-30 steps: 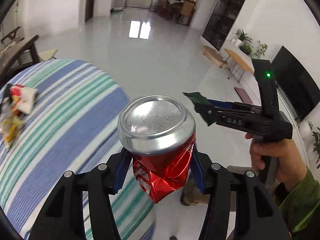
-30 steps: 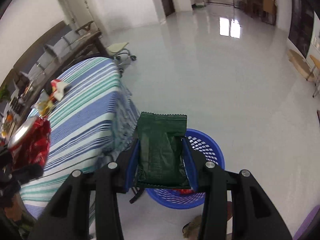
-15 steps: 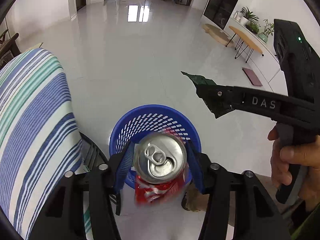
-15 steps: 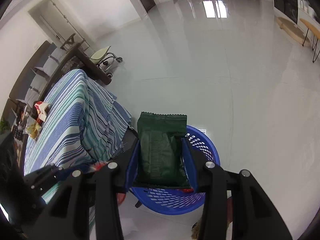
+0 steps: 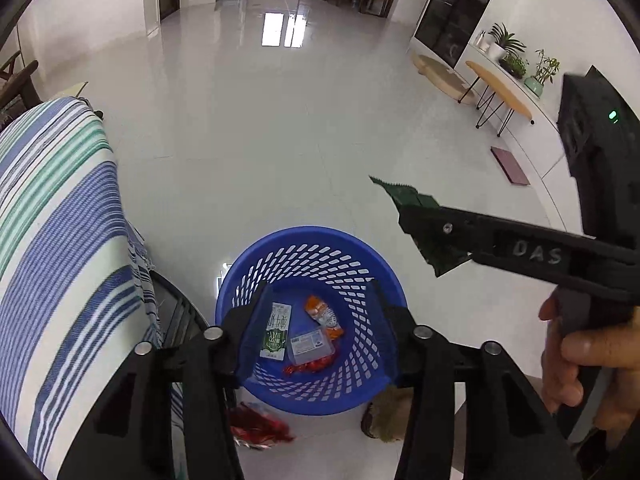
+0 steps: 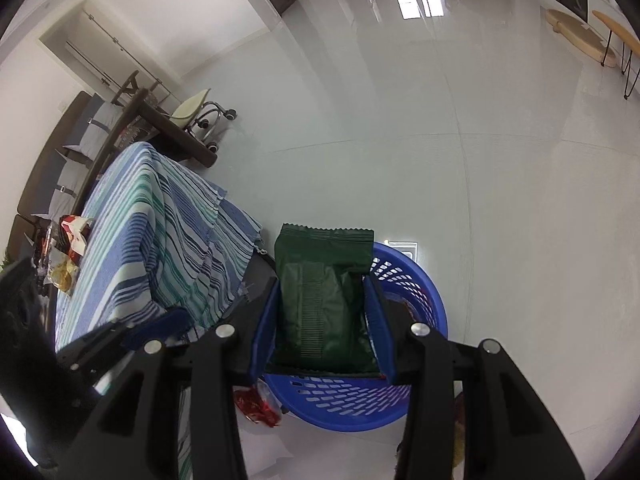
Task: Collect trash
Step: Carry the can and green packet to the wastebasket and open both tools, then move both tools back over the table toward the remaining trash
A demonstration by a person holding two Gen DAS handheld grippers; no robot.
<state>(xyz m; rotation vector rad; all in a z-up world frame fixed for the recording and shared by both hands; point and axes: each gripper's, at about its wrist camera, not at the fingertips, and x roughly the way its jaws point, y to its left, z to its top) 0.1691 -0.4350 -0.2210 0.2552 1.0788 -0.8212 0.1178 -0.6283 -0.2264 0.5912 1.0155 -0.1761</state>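
My left gripper [image 5: 316,320] is open and empty above the blue perforated basket [image 5: 348,264] on the floor. The crushed red can [image 5: 256,426] is blurred beside the basket's near left side, outside it; it also shows in the right wrist view [image 6: 256,404]. Several wrappers [image 5: 308,336] lie in the basket's bottom. My right gripper [image 6: 326,312] is shut on a dark green snack packet [image 6: 324,292] above the basket [image 6: 428,312]. In the left wrist view the right gripper [image 5: 424,224] is to the right of the basket.
A table with a blue, green and white striped cloth [image 5: 60,240] stands left of the basket. More wrappers [image 6: 66,252] lie on it at its far end. A shoe [image 5: 384,420] is close to the basket's near side. Open glossy floor lies beyond.
My left gripper swung from over the table to above the basket and opened. The red can left it and now shows beside the basket. My right gripper still holds the green packet.
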